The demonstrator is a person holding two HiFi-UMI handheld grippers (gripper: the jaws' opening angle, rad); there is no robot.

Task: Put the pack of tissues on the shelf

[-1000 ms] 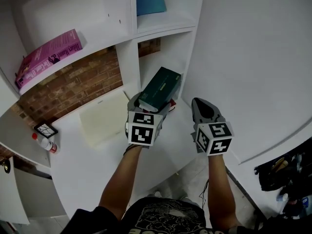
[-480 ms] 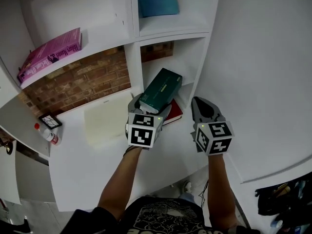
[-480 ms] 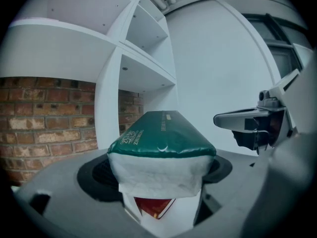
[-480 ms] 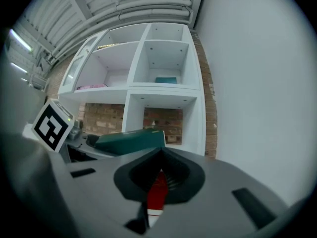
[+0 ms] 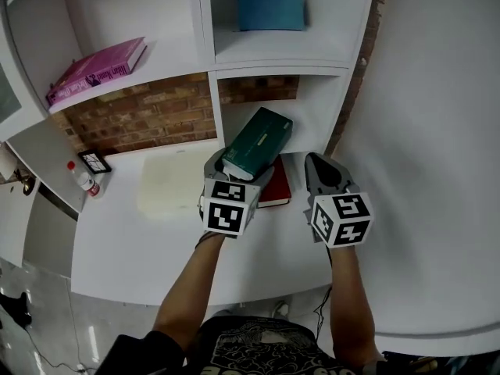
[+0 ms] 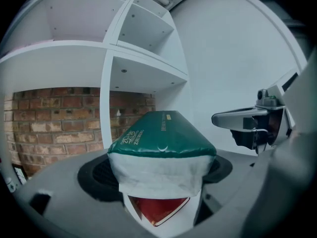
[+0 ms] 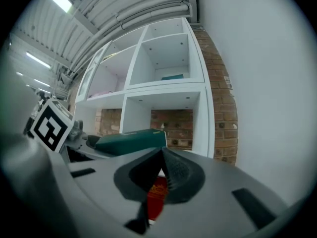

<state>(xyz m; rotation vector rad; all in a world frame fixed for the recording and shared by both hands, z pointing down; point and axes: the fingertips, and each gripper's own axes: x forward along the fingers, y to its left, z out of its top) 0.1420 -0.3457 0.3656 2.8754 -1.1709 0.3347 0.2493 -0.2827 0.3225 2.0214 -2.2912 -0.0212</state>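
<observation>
The pack of tissues (image 5: 256, 141) is off every surface. I have its near end pinched between the jaws of the left gripper (image 5: 237, 165), with the green pack angled up and forward toward the lower right compartment of the shelf (image 5: 275, 62). Below it a red book (image 5: 278, 189) lies on the white ledge (image 5: 148, 244). The right gripper (image 5: 323, 172) hangs just beside, its jaws pressed together on nothing. I judge this to be the carry step, with placement not yet done. Next I'd need to push forward into the open compartment, level the pack and clear the upright divider (image 5: 215, 108) — then set the pack on bare board beside the book and let go.
</observation>
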